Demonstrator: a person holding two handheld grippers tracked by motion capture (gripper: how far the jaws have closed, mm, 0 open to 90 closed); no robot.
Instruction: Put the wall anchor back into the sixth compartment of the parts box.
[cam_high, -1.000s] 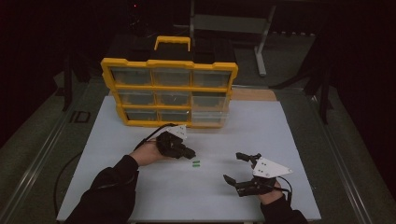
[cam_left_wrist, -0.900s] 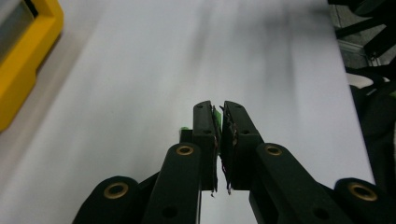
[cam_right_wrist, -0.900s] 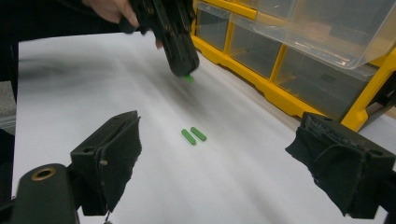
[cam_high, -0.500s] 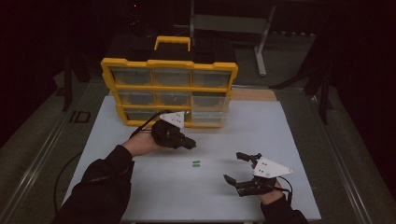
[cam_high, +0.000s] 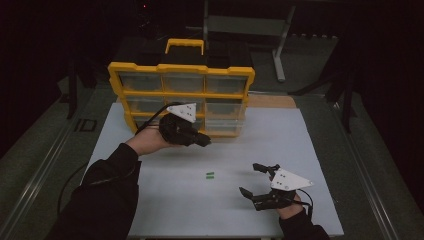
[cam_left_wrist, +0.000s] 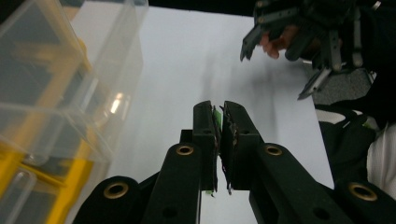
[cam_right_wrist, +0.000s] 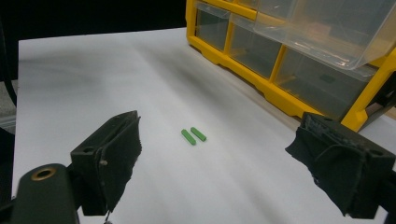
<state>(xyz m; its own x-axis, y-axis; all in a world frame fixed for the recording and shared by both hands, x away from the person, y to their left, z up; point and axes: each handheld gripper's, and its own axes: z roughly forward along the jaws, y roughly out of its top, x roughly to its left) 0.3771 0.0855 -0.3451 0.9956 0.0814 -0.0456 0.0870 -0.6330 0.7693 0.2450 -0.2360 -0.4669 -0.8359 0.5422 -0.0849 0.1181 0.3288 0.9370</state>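
Two short green sticks lie side by side on the white table. My left gripper hovers in front of the yellow drawer organizer, shut on a thin green piece pinched between its jaws. A clear drawer stands pulled out of the organizer beside it. My right gripper rests near the front right of the table, open and holding nothing, with the two sticks lying ahead of it.
The organizer has a yellow frame, clear drawers and a top handle. It stands at the back of the white table top. A cable trails off the left side.
My left gripper has risen from beside the green sticks and moved back toward the organizer, still shut. The right gripper has stayed put.
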